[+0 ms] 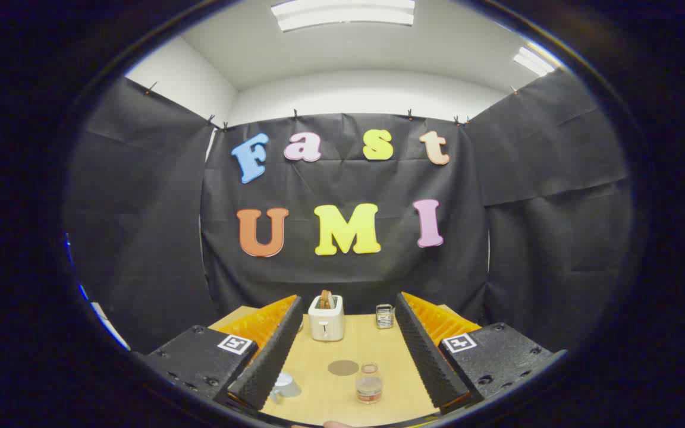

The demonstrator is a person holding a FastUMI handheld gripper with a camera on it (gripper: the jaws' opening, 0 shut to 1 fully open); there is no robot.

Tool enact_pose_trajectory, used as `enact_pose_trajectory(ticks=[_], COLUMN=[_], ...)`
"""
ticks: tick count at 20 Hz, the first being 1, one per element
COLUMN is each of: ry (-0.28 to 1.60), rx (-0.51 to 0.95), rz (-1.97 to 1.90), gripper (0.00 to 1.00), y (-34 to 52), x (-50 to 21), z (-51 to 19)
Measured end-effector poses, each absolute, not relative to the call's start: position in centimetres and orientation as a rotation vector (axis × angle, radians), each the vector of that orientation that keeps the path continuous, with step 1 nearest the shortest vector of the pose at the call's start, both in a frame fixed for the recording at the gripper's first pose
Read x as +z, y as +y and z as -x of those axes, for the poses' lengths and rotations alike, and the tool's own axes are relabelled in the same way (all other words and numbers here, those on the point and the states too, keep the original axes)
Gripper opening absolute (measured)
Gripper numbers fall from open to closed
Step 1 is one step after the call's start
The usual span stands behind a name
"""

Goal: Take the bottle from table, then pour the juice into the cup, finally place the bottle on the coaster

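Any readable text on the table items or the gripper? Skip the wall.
Bottle label: too small and blurred to read.
Square markers on the gripper: coded patterns, no words.
Toaster: no legible text.
Fingers open, bottle ahead between them.

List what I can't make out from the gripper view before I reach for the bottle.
- Cup: partly hidden behind a finger of the open gripper.
- Bottle: too small to judge juice level or cap.
- Small metal item beside the toaster: too small to identify.
- Table edges: covered by both fingers.
- Coaster: its material is unclear.
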State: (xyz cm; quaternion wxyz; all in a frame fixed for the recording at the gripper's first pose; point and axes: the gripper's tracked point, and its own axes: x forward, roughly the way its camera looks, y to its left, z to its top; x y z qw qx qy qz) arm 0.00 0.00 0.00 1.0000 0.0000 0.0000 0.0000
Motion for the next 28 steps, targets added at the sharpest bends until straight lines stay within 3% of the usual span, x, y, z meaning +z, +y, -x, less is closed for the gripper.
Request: enact_pose_trajectory(ticks=[28], ry=[0.008], rx=[0.011], rz=[-0.028], gripper=[1.0], y=[-1.0], x=[-2.3], z=[-1.2])
